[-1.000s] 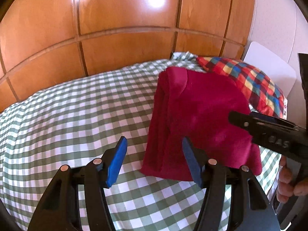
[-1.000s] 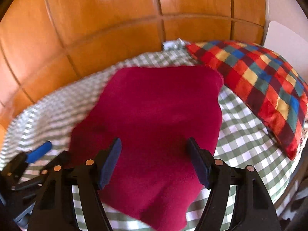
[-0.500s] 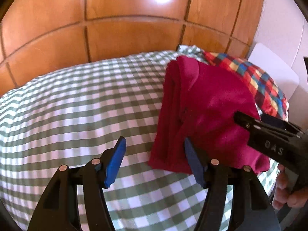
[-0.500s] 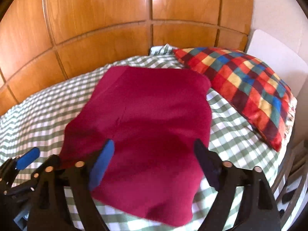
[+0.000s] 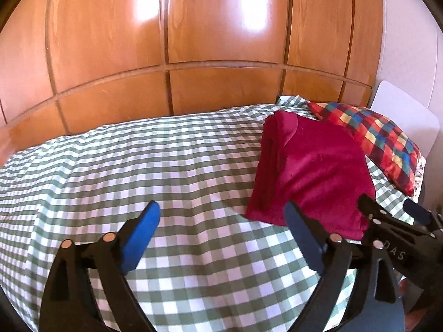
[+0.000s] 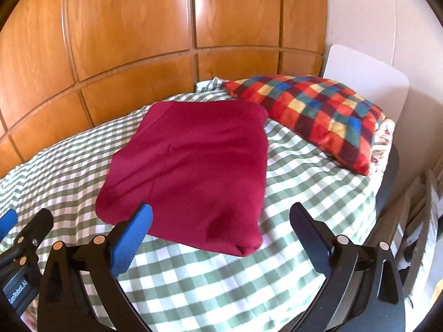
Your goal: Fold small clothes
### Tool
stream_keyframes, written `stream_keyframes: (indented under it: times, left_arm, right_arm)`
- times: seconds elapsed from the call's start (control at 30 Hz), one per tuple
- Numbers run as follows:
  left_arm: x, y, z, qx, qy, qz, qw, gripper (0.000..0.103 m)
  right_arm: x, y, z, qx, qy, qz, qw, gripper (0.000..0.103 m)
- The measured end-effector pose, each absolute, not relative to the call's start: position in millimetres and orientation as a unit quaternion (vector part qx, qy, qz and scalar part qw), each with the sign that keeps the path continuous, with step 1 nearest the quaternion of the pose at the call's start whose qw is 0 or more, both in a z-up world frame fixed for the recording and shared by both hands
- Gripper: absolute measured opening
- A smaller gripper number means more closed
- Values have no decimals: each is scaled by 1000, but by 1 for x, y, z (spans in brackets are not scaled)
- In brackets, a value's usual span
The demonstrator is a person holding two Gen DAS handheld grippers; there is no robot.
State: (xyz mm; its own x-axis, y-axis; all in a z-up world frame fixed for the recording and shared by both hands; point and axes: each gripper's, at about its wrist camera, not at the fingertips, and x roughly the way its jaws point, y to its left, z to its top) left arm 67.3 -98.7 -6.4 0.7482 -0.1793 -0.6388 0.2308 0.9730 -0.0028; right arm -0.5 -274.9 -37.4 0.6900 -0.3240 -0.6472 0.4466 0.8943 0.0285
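A folded crimson garment (image 6: 191,166) is lying on a green-checked bedspread (image 5: 138,171), toward the far right of the bed, its far corner just beside a bright multicoloured check pillow (image 6: 313,113) and a wooden panelled headboard (image 5: 193,41) rising behind. The left gripper (image 5: 221,238) is hanging over bare bedspread just left of the garment's near edge, and the right gripper (image 6: 221,238) is hanging over the garment's near end; the jaws of both have just been opening and are now standing spread wide, with nothing pinched in either.

Judging from the neat rectangle on the bed, the fold is looking finished, or nearly so. The risk from here is in the layers: along the garment's left side the stacked edges are showing loose and slightly fanned, and a passing fingertip catching one of them could be peeling the top layer back and undoing the work. The near right corner is also sitting a little bunched, so any tug there could be dragging the whole bundle across the slippery-looking spread toward the bed's right edge.
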Motion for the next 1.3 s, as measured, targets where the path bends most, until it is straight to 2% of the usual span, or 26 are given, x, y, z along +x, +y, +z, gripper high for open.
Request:
stream_keyframes:
  times: [0.17,1.3]
  left_arm:
    - [54,-96,-5,36,333,-95,937,100]
    - [42,-113,12,51,312,-103,943,100]
  right_arm:
    - [-12,-273,-33,92,324,-210,918,98]
    - [-27,-277,-15,100,292,-222,925,98]
